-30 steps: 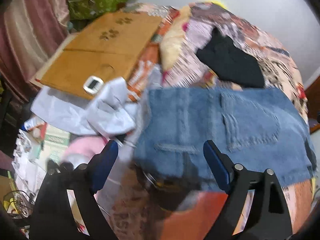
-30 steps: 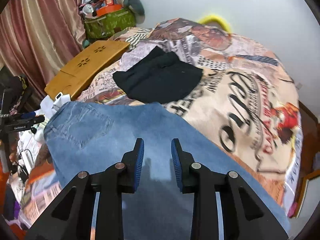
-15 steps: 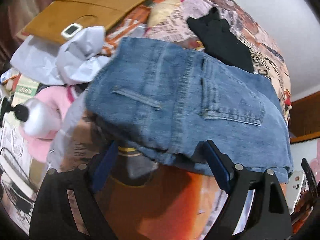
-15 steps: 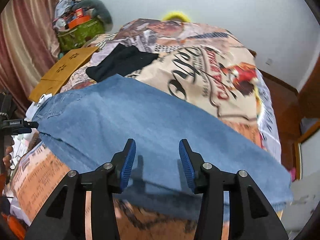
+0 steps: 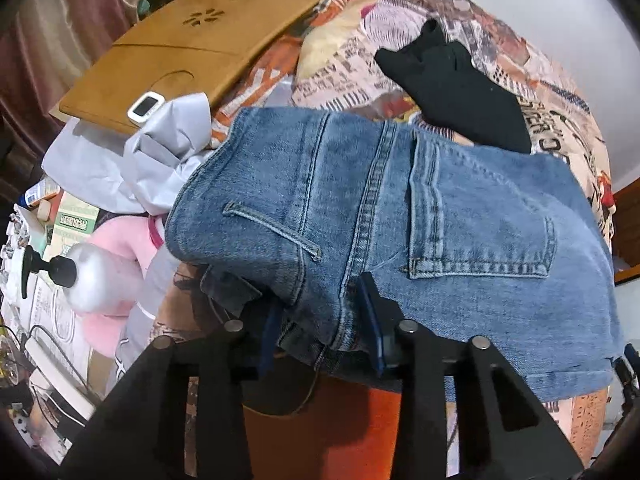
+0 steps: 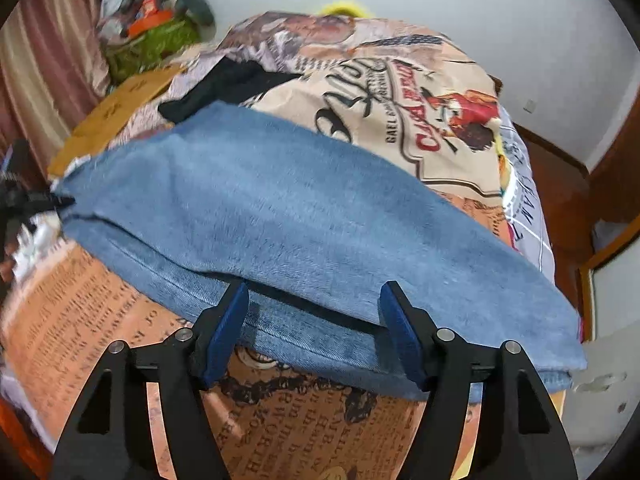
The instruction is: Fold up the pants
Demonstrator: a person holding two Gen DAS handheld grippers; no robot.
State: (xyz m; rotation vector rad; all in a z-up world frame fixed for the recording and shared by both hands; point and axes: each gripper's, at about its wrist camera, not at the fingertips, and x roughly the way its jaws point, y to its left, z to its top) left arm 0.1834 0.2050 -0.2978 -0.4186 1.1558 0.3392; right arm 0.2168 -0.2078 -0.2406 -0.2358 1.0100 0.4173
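Blue denim pants [image 5: 400,208] lie folded lengthwise on the printed bedspread [image 6: 420,92], back pocket up. My left gripper [image 5: 322,328] is shut on the waistband end of the pants at the seam near the bed's edge. In the right wrist view the legs of the pants [image 6: 280,216] stretch across the bed. My right gripper [image 6: 314,332] is open, its blue pads at the near folded edge of the legs, one on each side of a stretch of cloth, not gripping it.
A folded black garment [image 5: 460,88] lies on the bed behind the pants. A wooden lap desk [image 5: 188,44], a grey cloth [image 5: 160,160], a pump bottle [image 5: 84,276] and pink clutter sit left of the bed. A white wall stands beyond.
My left gripper has closed on the waistband, having been wide open before. My right gripper has opened wider and dropped back to the near edge of the legs.
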